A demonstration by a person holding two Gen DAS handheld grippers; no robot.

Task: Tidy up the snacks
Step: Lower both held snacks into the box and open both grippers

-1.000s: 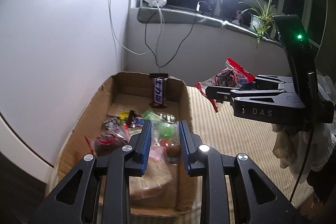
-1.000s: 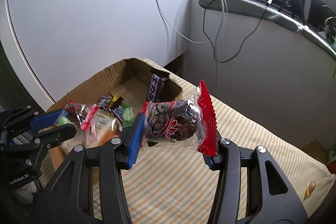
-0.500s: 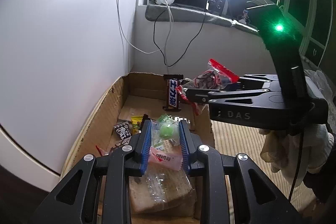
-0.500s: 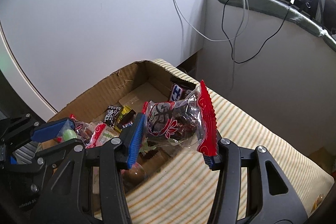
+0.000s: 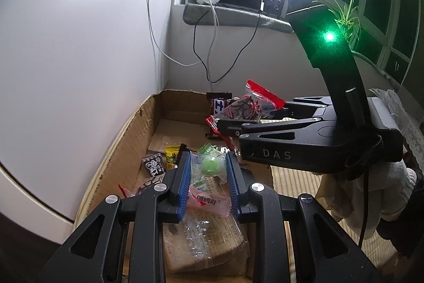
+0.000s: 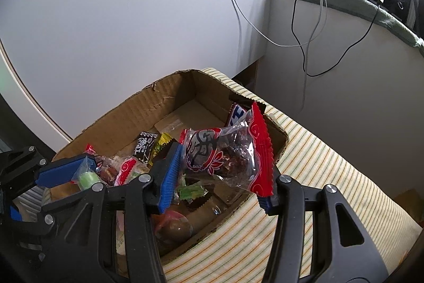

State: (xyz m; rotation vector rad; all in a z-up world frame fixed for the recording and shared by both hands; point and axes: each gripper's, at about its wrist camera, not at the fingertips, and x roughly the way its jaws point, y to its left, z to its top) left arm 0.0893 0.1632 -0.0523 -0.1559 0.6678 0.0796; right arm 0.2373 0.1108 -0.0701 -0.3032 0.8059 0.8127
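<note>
R wrist: red-edged packet [image 6: 228, 153] above box rim [image 6: 281, 134]

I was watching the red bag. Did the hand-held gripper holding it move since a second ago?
Yes. The right hand-held gripper carried the red-edged snack bag from over the striped cloth leftward, to hang above the cardboard box.

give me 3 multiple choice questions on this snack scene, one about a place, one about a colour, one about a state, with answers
1. Where does the chocolate bar stand?
A. against the cardboard box's far wall
B. on the windowsill
C. on the striped cloth

2. What colour is the sweet in the clear wrapper held by the left gripper?
A. red
B. green
C. blue

3. What state is the right gripper in?
A. open, empty
B. shut, empty
C. shut on the red-edged snack bag

Answers: A, it leans upright at the far end; B, a pale green round shows; C, both pads press the bag.
</note>
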